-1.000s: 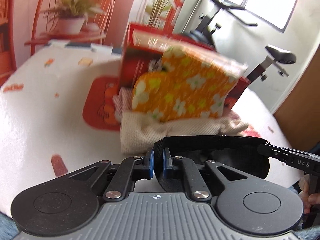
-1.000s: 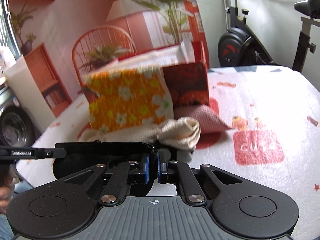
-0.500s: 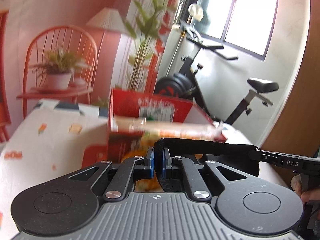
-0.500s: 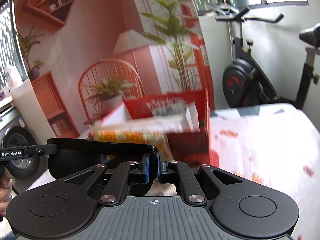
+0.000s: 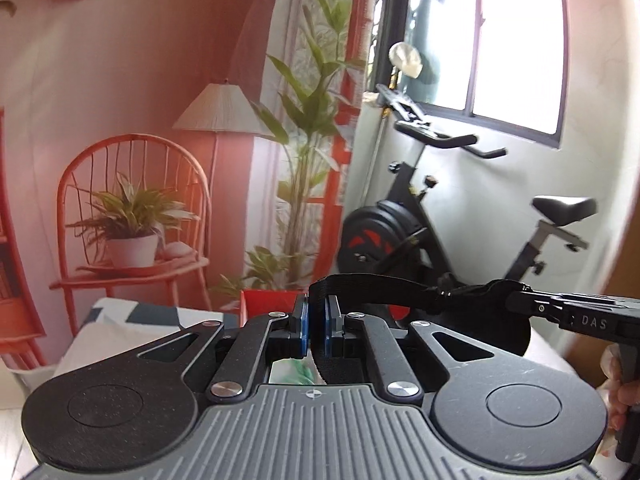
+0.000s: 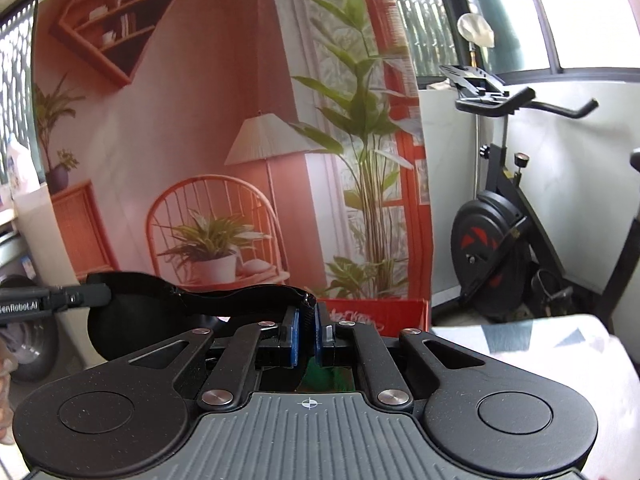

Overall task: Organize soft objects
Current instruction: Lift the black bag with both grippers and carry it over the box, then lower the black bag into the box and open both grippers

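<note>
My left gripper [image 5: 315, 326] is shut on one end of a black fabric strap [image 5: 384, 286] that runs right to the other gripper's body [image 5: 580, 320]. My right gripper [image 6: 306, 330] is shut on the other end of the same black strap [image 6: 224, 298], which runs left towards the other gripper [image 6: 24, 305]. Both are held high, above the table. Only the top rim of the red box shows in the left wrist view [image 5: 268, 296] and in the right wrist view [image 6: 372, 312]. The orange flowered cushion and towels are out of view.
A printed backdrop with a chair, plants and a lamp [image 5: 216, 116] hangs behind the table. An exercise bike [image 6: 500, 236] stands at the right. The patterned tablecloth edge [image 5: 120, 320] shows low in both views.
Both grippers have risen and tilted up with the black strap held between them. The cushion, towels and most of the red box have dropped out of view.
</note>
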`<state>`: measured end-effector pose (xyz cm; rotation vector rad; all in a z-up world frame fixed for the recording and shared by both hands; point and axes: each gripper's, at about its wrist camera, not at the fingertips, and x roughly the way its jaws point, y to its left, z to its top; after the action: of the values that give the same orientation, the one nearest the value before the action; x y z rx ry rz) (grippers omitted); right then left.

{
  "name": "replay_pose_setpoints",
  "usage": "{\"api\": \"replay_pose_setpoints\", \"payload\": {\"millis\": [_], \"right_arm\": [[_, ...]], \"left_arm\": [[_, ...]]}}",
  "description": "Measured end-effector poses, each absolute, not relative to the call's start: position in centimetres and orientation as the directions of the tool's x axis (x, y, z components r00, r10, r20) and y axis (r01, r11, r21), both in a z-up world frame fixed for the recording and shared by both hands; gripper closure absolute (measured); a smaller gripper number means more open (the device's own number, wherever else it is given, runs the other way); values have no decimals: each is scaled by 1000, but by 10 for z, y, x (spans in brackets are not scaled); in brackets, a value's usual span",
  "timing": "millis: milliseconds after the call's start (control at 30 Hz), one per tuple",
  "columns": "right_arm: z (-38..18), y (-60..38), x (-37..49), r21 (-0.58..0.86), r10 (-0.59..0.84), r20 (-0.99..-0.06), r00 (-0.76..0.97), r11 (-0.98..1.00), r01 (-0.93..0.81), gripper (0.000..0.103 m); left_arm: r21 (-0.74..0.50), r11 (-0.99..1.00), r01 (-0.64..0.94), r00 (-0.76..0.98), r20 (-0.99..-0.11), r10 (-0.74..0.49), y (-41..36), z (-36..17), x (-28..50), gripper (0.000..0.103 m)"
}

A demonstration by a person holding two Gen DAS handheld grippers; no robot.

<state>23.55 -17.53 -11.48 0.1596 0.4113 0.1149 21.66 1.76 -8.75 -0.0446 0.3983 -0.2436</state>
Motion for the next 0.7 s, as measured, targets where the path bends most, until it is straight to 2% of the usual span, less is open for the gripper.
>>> {"api": "replay_pose_setpoints", "payload": {"millis": [133, 300, 467, 700], "right_arm": [[-126, -173, 268, 136, 123, -411, 903, 988, -73, 96], [-159, -176, 294, 141, 93, -445, 891, 989, -33, 96], [-194, -171, 309, 131, 108, -518, 849, 990, -46, 96], [-214, -170, 323, 137, 106, -570, 815, 990, -33, 94]], "left_arm": [[-69, 975, 210, 894, -389, -221, 12, -91, 249, 95], [-82, 978, 192, 864, -459, -208, 7, -114, 281, 96], [-79, 975, 206, 817, -535, -215, 6, -144, 297, 96], [-95, 970, 222, 765, -600, -233, 11, -161, 312, 96]]}}
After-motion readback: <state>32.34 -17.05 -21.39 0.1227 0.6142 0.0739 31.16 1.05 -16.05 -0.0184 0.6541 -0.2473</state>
